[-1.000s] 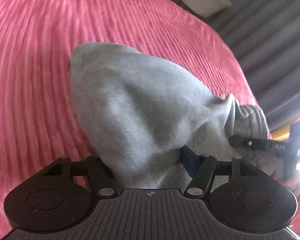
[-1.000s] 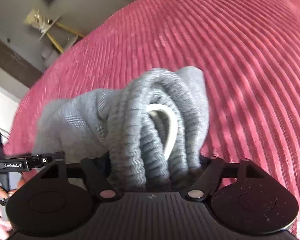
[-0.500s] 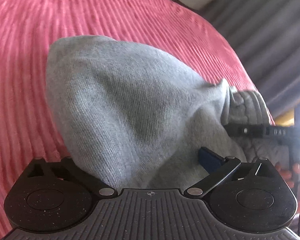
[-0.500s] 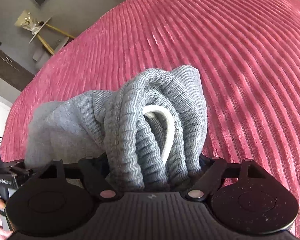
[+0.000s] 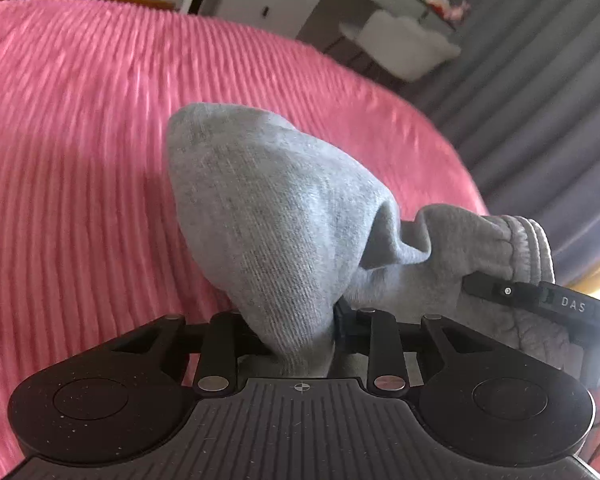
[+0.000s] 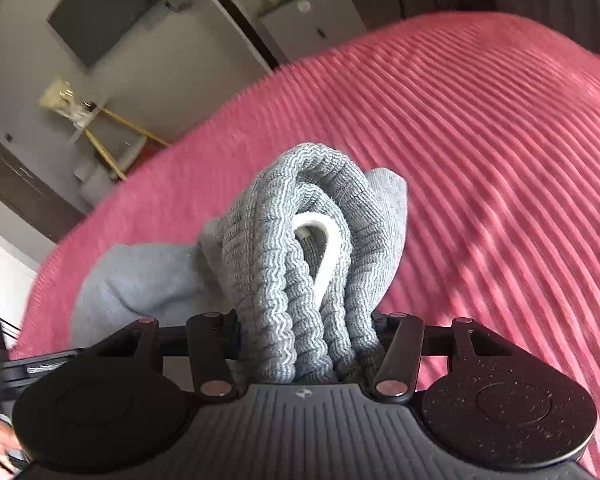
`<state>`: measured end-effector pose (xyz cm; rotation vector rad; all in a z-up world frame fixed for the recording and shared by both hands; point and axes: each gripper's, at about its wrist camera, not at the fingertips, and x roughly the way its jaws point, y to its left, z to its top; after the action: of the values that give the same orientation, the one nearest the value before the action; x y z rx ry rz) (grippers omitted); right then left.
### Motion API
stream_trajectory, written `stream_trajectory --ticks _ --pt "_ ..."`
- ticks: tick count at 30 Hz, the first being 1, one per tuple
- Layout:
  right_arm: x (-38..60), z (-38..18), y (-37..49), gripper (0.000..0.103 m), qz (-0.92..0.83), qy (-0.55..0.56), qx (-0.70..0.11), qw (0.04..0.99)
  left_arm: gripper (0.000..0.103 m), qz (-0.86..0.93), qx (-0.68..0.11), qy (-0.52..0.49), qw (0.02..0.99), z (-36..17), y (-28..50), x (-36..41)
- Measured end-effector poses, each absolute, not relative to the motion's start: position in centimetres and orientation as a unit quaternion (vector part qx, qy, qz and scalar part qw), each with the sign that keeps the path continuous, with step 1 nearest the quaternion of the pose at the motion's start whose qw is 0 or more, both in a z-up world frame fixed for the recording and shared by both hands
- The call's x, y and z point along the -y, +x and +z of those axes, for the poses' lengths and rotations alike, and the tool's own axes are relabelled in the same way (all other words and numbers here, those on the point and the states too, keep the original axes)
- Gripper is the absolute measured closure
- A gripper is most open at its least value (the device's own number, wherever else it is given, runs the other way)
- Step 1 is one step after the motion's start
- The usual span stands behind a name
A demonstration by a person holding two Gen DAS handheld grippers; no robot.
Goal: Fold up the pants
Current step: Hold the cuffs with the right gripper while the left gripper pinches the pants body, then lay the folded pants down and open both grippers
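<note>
Grey pants [image 5: 276,220] bunched, hiding both grippers' fingertips, bedspread [image 5: 80,160] blurred

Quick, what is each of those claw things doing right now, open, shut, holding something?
Left gripper: shut on the plain grey cloth of the pants.
Right gripper: shut on the ribbed waistband of the pants.

Grey pants [image 5: 268,216], white drawstring [image 6: 332,248], pink ribbed bedspread [image 5: 80,160], black claws
</note>
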<state>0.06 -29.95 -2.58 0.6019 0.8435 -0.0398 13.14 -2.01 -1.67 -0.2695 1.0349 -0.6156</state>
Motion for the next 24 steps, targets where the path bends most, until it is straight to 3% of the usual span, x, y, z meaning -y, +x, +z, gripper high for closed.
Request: stream_trajectory --ticks 10,11,12,13,15,18,20,24 --pt "28.0 1.3 10.5 0.051 -0.005 0.273 -0.339 0.9 0.07 -0.242 -0.409 -0.132 0.87 2.0 21.9 -0.4" --pt "27.8 1.1 11.7 0.051 -0.01 0.268 -0.339 0.902 0.063 -0.23 -0.415 -0.134 0.87 1.5 23.0 -0.5" --pt "27.6 0.8 13.0 0.05 -0.012 0.265 -0.339 0.903 0.049 -0.209 -0.423 -0.129 0.872 0.9 24.1 -0.6" --pt "27.4 0.3 14.4 0.048 -0.014 0.264 -0.34 0.903 0.043 -0.172 -0.435 -0.113 0.876 0.1 25.0 -0.8" --pt "26.8 -1.1 16.7 0.028 -0.036 0.243 -0.36 0.9 0.038 -0.11 -0.463 -0.087 0.875 -0.9 25.7 -1.7" --pt "26.9 -2.3 17.9 0.017 -0.124 0.191 -0.401 0.887 0.028 -0.097 -0.468 -0.092 0.873 -1.8 23.5 -4.1" --pt "26.4 -1.8 16.1 0.008 -0.151 0.15 -0.369 0.905 0.023 -0.087 -0.463 -0.095 0.877 -2.1 21.4 -4.9" --pt "24.5 -0.7 11.8 0.007 -0.107 0.186 -0.301 0.929 0.019 -0.101 -0.46 -0.109 0.875 -2.7 18.7 -3.2"
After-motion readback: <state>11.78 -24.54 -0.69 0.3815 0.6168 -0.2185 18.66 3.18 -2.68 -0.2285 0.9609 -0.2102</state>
